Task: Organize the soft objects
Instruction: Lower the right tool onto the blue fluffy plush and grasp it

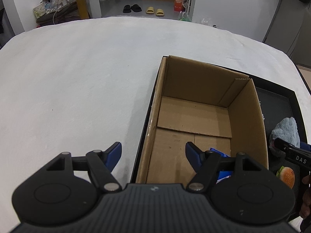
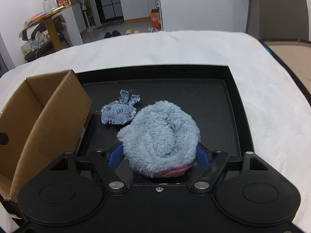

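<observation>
A fluffy light-blue plush [image 2: 159, 137] with a pink edge lies in a black tray [image 2: 241, 104]. My right gripper [image 2: 159, 155] has its blue fingers on both sides of the plush and is closed on it. A small denim fish toy [image 2: 119, 113] lies just beyond it in the tray. An open cardboard box [image 1: 196, 116] stands in the tray's left part; it also shows in the right wrist view [image 2: 48, 116]. My left gripper [image 1: 153, 153] is open and empty over the box's near left wall. The plush [image 1: 286, 134] and right gripper [image 1: 291, 153] show at the left wrist view's right edge.
A blue-and-white packet [image 1: 223, 165] lies in the box's near corner, partly hidden by my left finger. A burger-shaped toy [image 1: 287, 175] lies in the tray near the right gripper. The tray sits on a white cloth-covered table [image 1: 77, 77]. Slippers and furniture stand beyond the table.
</observation>
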